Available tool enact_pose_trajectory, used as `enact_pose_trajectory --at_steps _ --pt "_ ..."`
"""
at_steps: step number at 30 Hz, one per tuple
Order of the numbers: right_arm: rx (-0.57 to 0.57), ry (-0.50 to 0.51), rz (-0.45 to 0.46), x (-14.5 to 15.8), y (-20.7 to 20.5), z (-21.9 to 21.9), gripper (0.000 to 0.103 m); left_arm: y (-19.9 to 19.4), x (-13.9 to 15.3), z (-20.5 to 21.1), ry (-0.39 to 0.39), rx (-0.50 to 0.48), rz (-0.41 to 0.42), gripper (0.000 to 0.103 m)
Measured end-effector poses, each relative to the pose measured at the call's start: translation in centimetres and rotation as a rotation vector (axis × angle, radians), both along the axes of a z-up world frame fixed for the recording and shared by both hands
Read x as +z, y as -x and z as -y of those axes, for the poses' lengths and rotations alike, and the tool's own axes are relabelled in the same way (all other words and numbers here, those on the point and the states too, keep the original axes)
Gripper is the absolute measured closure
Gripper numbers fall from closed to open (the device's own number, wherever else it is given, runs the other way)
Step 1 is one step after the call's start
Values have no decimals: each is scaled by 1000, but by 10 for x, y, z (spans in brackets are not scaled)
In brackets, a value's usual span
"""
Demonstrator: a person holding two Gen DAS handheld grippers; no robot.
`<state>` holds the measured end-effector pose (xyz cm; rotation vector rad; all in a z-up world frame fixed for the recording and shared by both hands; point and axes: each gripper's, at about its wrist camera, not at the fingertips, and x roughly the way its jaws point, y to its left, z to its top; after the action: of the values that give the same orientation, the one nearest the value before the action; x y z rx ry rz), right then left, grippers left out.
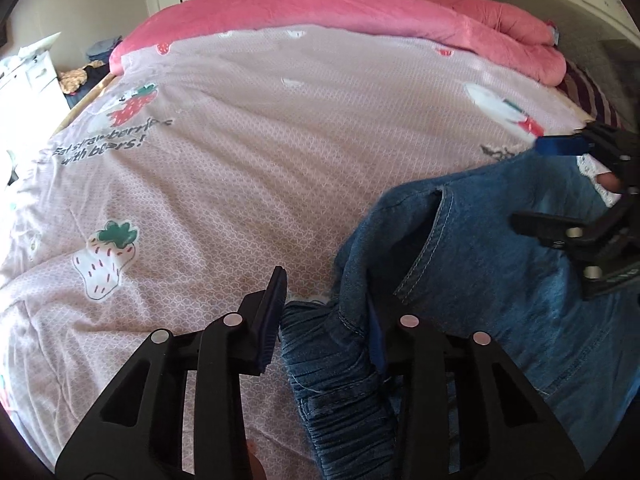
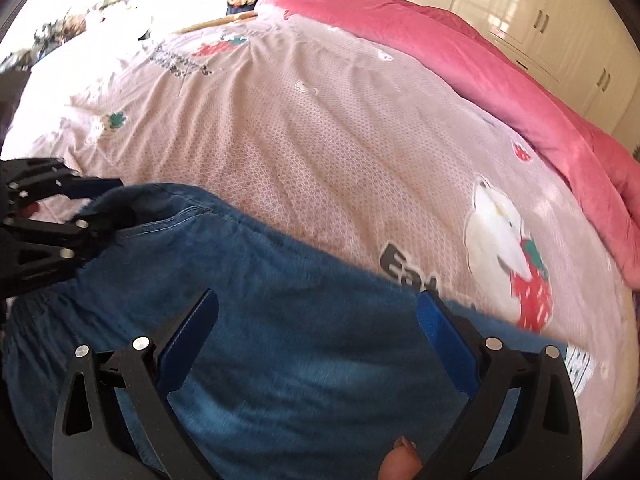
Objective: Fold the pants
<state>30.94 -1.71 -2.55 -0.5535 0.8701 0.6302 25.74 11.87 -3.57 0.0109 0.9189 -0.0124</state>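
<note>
Blue denim pants (image 2: 280,300); pink strawberry-print bedsheet (image 1: 280,140); plain pink quilt (image 1: 360,12)

Left tool (image 1: 326,320) and right tool (image 2: 316,336), both jaws apart.

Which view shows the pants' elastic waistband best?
Left wrist: the gathered waistband sits close up between the left claw's open fingers. The right wrist view shows it only dimly at the left edge, beside that claw.

Pants (image 1: 500,264) running off the frame's lower right edge; legs not showing. Fabric is hiding the left claw's (image 1: 326,320) right finger tip. In the right wrist view, motion is blurring the pants' far edge.
</note>
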Motion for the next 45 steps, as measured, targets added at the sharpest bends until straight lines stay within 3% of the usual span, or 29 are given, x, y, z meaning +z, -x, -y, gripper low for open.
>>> enact_pose_trajectory --at_steps 8,10,12,14,17,25,34,40,45 --pt "209 123 2 -9 -15 -38 7 16 25 -4 30 0 108 76" --pt "239 100 -46 -9 -16 -40 33 19 28 -4 34 -6 124 76" --pt "259 76 -83 -7 -12 -42 66 20 28 -3 31 -9 128 76" --pt "277 71 -73 -3 0 -42 82 21 27 -3 16 -8 129 76" --pt "245 49 -41 10 17 -35 92 24 28 -8 25 -1 134 76" --pt "116 -35 24 54 72 -8 94 50 47 -3 48 -41 207 76" --pt "60 -143 70 81 149 29 94 115 70 24 -35 -134 379 75" --pt "59 -204 60 76 214 55 95 167 70 37 -28 -198 424 74" --pt "73 -227 8 57 257 66 94 208 56 46 -35 -214 390 73"
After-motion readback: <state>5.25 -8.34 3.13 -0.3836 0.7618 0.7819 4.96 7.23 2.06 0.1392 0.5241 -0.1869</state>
